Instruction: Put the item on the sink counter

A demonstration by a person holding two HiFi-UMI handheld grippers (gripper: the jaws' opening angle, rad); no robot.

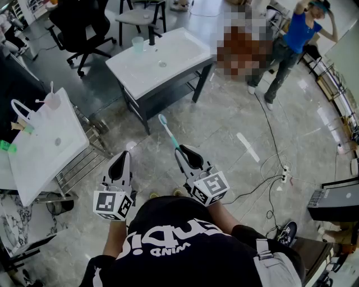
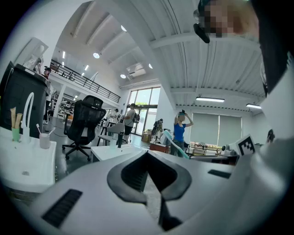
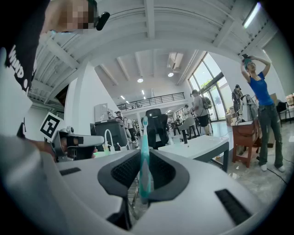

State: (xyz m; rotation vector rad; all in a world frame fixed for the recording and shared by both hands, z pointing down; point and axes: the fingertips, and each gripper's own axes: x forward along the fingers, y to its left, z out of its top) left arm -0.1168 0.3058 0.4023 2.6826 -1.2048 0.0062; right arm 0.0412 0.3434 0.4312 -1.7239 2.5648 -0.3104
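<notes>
My right gripper (image 1: 184, 152) is clamped on the teal handle of the toothbrush (image 1: 170, 134). The brush sticks out past the jaws with its white head foremost, and it is in the air, well short of the sink counter (image 1: 179, 53). My left gripper (image 1: 122, 157) hangs just beside the right one, its jaws together with nothing between them.

The sink counter stands ahead of me on a dark frame, and grey stone floor (image 1: 224, 129) lies between us. On its far edge are a pale cup (image 1: 137, 44) and a dark faucet (image 1: 151, 35) close together; the nearer part of the top is bare white.

To my left is a second white sink (image 1: 61, 146) with a white looped faucet (image 1: 19, 109) and a small cup (image 1: 52, 100) holding something thin. A wire rack (image 1: 84, 162) shows below its near corner. Beyond the counter stand a black office chair (image 1: 84, 22) and a grey chair (image 1: 140, 14).

To the right, a person in a blue top (image 1: 297, 36) stands with both arms raised, well apart from the counter. A black cable (image 1: 263, 182) trails over the floor at my right.
</notes>
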